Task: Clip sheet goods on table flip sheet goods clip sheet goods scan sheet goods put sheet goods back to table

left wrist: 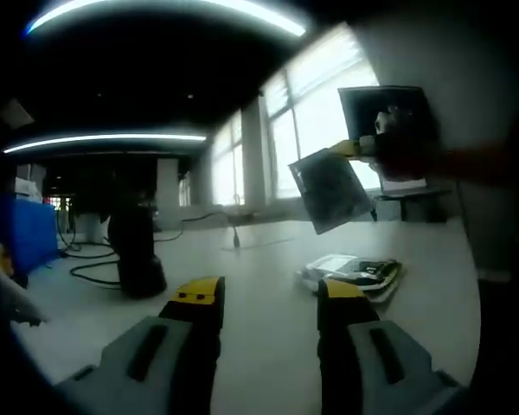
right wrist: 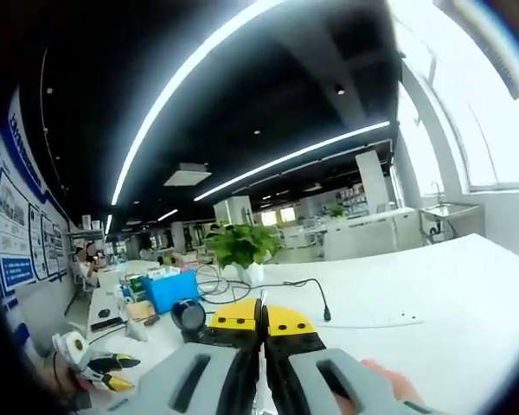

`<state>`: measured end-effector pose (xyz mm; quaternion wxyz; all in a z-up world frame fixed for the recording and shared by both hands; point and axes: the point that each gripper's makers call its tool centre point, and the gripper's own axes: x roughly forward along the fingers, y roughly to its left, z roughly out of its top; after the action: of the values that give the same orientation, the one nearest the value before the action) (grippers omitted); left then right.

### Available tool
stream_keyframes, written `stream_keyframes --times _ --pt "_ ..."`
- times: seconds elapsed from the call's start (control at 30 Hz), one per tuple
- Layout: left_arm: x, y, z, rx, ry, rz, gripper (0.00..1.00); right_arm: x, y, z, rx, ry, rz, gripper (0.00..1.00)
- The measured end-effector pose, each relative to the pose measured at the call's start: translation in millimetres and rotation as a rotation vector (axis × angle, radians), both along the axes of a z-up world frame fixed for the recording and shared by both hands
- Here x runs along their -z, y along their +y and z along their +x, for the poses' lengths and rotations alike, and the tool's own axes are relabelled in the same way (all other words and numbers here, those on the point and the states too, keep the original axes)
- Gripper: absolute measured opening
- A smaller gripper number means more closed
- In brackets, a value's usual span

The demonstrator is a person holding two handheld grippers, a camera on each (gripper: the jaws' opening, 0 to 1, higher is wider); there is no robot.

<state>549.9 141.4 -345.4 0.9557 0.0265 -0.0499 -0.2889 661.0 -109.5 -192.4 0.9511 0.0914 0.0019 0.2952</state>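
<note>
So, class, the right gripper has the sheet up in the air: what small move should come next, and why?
Probably raise the left gripper to the sheet's free lower edge and clip it. The right gripper holds the sheet by its top, above the table, while the left jaws stand open and empty below it.

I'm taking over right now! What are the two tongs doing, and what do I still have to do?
Left tongs: open, empty, low over the white table.
Right tongs: shut on a thin sheet, seen edge-on between the jaws in the right gripper view. In the left gripper view it hangs in the air, above the table.
More sheet goods lie in a pile on the table.
Done: one sheet clipped and lifted.
Left: whether it was flipped or scanned can't be told; finish that, then lay it back on the table.
</note>
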Motion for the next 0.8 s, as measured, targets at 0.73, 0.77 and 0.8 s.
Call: stream_keyframes --times 0.73,0.77,0.8 --pt "0.8 3 1.7 -0.013 0.006 -0.003 0.36 -4.2 26 21 0.036 -0.037 0.056 0.00" --pt "1.1 3 1.8 -0.013 0.006 -0.001 0.36 -4.6 27 23 0.037 -0.037 0.066 0.00" --pt "1.3 3 1.9 -0.014 0.006 0.001 0.36 -4.5 28 25 0.040 -0.034 0.073 0.00"
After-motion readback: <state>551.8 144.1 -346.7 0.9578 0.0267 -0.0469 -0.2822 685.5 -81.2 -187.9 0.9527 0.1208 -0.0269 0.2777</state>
